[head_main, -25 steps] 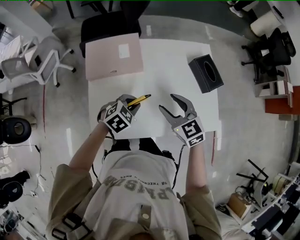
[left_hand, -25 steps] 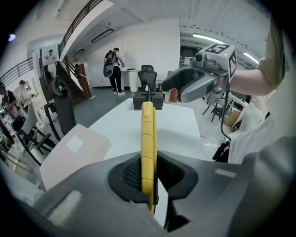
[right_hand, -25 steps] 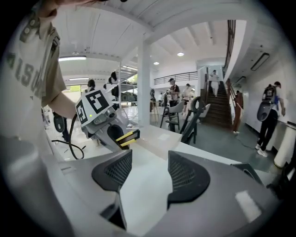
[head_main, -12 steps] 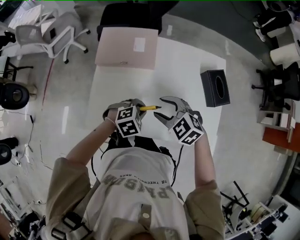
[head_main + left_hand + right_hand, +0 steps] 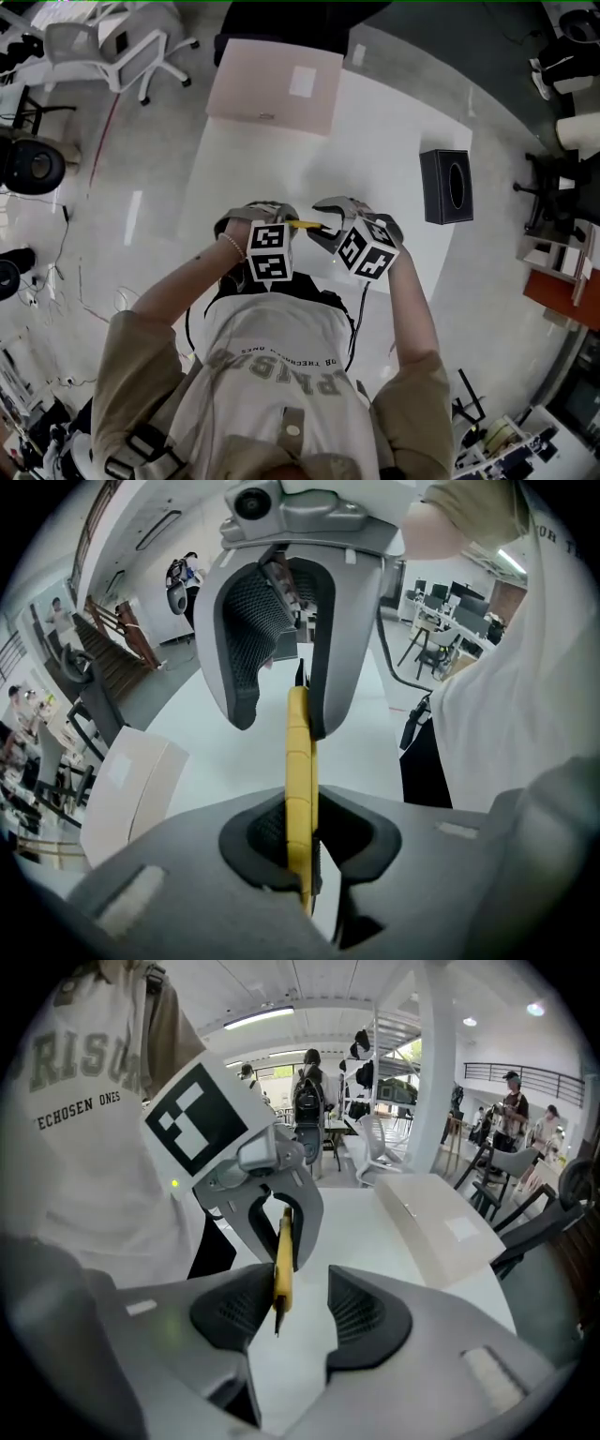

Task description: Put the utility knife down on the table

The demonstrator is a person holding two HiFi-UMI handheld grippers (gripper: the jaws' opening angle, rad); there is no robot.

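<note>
Two boxes sit on the white table beyond the claws: a flat pink box well ahead of the left claw, and a black tissue box well out past the right claw. A white office chair stands on the floor, far to the left.

The claws meet nose to nose above the near table edge. The left claw is clenched on the yellow utility knife, with both pads pressing its sides. The knife's free end reaches into the right claw. The right claw's jaws have just been closing, with the knife tip between them. The tip lies close along one pad, with a clear gap to the other, so there is no grasp there. The knife is held off the tabletop.
</note>
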